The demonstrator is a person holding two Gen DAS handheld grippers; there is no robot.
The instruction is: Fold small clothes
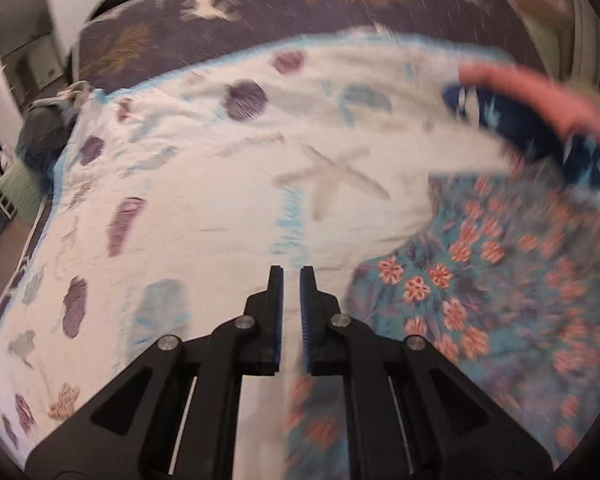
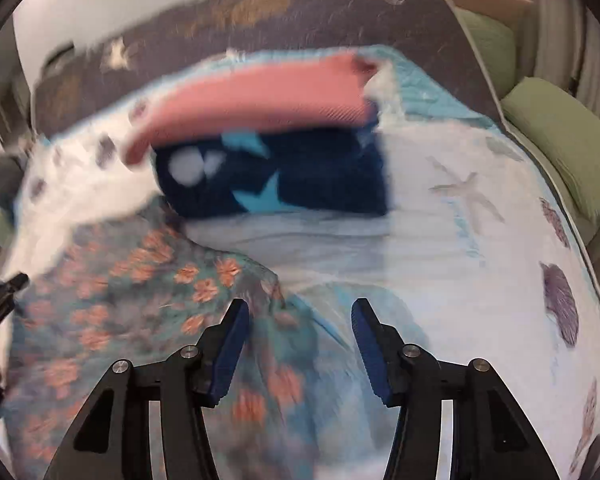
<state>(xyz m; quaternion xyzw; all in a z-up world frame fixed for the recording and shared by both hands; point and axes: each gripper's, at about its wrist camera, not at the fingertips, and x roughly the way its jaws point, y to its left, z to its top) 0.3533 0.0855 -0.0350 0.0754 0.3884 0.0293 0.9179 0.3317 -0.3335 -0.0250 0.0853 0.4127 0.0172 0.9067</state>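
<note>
Nearest in the left wrist view, the left gripper [image 1: 291,276] is seen with its jaws almost pressed together, a narrow gap between them and nothing pinched. The right gripper [image 2: 300,312] is held spread above the floral garment [image 2: 112,300], no cloth gripped. The garment is spread on the white shell-print quilt [image 1: 204,184] covering the bed. Farther back a folded navy star-print piece [image 2: 300,176] is found, a pink folded piece [image 2: 260,100] on top of it.
</note>
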